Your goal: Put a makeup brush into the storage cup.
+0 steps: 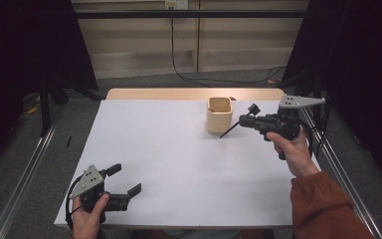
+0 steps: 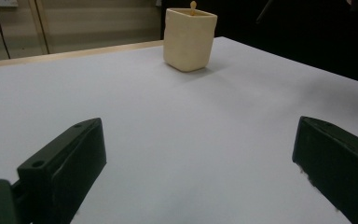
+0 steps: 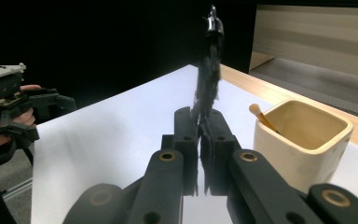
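- While the right gripper (image 3: 199,154) has its black jaws clenched, what's pinched between them is a thin black stick-like tool with a dark, fuzzy-looking length (image 3: 208,74); in the right gripper view it rises straight out of the jaws, and I honestly can't tell whether it's a brush or something else.
- From the high view the same thin tool (image 1: 230,129) slants down and left out of the right gripper (image 1: 248,119), with its low tip just beside the base of the cup, over the far right part of the table.
- That cup is a cream, square-ish ceramic-looking holder (image 1: 219,114), standing upright near the far edge; a slim wooden stick with a rounded tip (image 3: 261,117) leans inside it.
- Right hand (image 1: 292,149), in a rust-orange sleeve, holds its gripper roughly level, pointing left toward the cup.
- Left gripper (image 1: 124,180) sits way off at the near left corner, well apart from the cup, held low over the table by the left hand (image 1: 87,219).
- Its two jaws are spread wide with nothing between them, plain to see in the left gripper view (image 2: 200,158).
- Everything sits on a plain white tabletop (image 1: 169,164) with a light wood strip along the far edge.
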Tool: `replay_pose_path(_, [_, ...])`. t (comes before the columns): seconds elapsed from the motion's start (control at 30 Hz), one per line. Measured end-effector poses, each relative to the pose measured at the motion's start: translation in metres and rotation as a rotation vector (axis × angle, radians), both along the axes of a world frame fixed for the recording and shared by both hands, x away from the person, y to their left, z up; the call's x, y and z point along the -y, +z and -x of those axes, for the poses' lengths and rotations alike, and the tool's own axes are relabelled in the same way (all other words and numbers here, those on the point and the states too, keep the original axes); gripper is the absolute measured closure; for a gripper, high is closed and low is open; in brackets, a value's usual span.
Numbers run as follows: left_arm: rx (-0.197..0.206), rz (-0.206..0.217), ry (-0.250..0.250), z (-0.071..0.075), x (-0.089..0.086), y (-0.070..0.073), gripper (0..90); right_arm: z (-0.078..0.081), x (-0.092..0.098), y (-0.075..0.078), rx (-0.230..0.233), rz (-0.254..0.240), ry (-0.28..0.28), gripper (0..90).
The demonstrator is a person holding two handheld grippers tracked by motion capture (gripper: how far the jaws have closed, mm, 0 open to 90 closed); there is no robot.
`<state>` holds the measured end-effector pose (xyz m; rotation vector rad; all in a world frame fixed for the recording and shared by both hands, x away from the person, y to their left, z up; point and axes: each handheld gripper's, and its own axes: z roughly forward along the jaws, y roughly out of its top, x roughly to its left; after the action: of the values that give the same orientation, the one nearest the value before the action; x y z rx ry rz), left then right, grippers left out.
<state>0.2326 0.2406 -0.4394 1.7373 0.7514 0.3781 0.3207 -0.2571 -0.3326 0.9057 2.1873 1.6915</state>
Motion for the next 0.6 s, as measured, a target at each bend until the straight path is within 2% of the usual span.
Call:
replay_pose_path(0.33, [0.013,0.001,-0.031,0.004,0.003,0.000,2.7,-0.020,-0.001,0.009,-0.021,0.027,-0.019,85.2])
replay_pose_path(0.6, [0.018,-0.006,-0.036,0.004,0.001,0.002,2.7,-0.034,0.002,0.007,-0.044,0.036,-0.069,85.2])
